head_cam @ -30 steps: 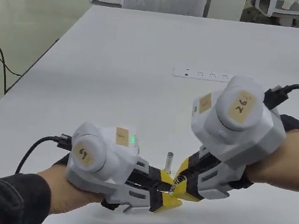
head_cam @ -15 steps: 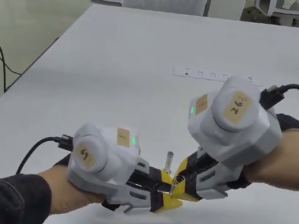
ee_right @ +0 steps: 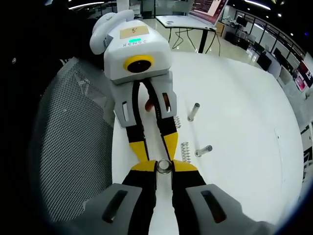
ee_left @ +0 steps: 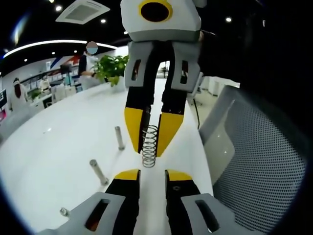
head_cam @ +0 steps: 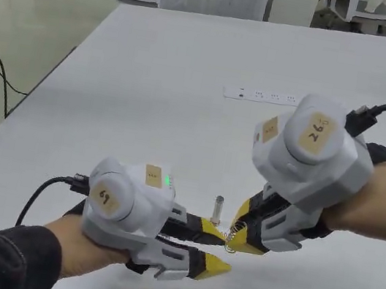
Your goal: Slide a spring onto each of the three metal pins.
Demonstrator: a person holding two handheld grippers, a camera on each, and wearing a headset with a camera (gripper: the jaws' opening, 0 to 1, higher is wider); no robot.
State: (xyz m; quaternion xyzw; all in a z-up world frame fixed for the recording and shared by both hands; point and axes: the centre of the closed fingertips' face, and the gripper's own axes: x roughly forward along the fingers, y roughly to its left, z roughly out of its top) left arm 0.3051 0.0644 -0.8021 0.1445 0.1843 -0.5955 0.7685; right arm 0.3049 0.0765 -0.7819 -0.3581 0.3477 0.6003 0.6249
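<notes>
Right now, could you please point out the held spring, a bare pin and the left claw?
spring (ee_left: 150, 145), left gripper view, middle coils
pin (head_cam: 218, 209), head view, middle of its shaft
left claw (head_cam: 225, 252), head view, midway between its yellow tips

White surface, power strip lying flat toward the far side. Three metal pins stand on it. Two loose springs lie just beside the pins.

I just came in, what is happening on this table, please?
A person works two handheld grippers over a white table. The right gripper is shut on a small coiled metal spring; the left gripper faces it with jaws open. Three short metal pins stand nearby, apparently bare, and two more springs lie beside them.
</notes>
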